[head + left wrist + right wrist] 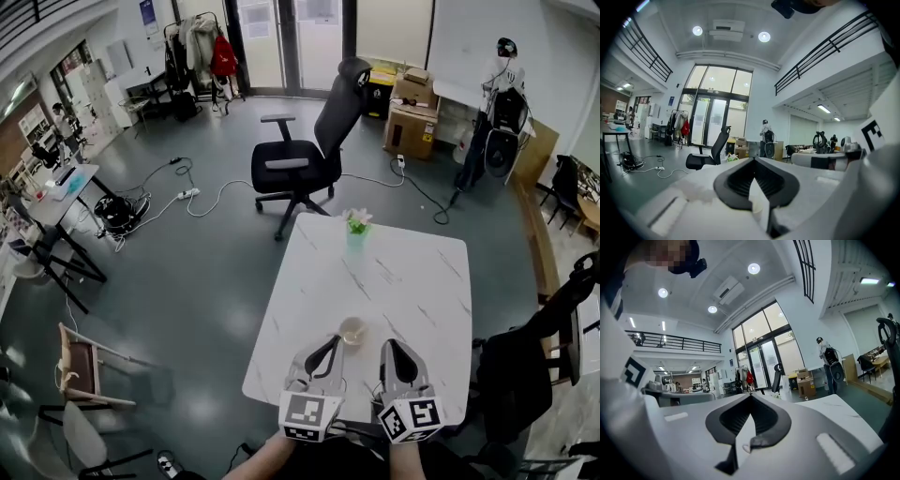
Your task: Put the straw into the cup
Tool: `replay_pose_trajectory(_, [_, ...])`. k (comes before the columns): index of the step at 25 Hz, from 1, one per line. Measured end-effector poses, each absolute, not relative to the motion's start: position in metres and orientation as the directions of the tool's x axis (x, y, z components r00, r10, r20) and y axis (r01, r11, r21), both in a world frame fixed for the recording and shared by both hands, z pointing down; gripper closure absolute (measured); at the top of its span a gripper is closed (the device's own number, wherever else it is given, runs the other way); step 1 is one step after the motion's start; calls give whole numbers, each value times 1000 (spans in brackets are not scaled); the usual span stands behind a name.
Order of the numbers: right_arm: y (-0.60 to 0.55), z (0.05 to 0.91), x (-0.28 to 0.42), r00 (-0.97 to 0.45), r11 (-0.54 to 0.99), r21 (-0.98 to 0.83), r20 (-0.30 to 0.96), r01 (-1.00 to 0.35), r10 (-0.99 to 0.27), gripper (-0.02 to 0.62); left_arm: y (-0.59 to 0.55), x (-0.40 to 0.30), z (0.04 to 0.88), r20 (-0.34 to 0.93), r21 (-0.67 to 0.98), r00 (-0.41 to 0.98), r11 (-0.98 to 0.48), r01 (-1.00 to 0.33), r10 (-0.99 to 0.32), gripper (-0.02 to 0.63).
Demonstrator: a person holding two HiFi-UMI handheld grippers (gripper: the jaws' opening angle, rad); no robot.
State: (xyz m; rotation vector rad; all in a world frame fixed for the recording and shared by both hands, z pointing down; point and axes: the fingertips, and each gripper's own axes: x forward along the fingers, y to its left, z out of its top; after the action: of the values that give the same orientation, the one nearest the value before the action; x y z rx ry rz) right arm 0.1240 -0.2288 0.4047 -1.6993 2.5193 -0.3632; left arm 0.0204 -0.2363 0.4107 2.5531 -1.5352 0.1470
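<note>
**Both pairs of fingers closed; cup just ahead, straw not found**

My left gripper (pixel 335 340) and right gripper (pixel 387 346) sit low at the frame's centre. Each has its jaws pressed tip to tip, with nothing I can make out held between them. The cup (pixel 352 330) stands upright on the white table (pixel 422 272), just above and between my tips, nearer the left one. The straw I cannot pick out, so its place and long axis stay unknown. A pale curl (pixel 746 447) below my right tips is unclear.

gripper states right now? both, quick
Left gripper: jaws closed, nothing seen between them.
Right gripper: jaws closed, nothing seen between them.
</note>
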Motion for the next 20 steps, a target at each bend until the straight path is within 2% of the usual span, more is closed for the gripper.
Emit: replay_pose_trajectory(20, [-228,406,132,-374,347,-241,77,-906,-924,595,-234,28,410,161,68,464,-459,-886,-871,604])
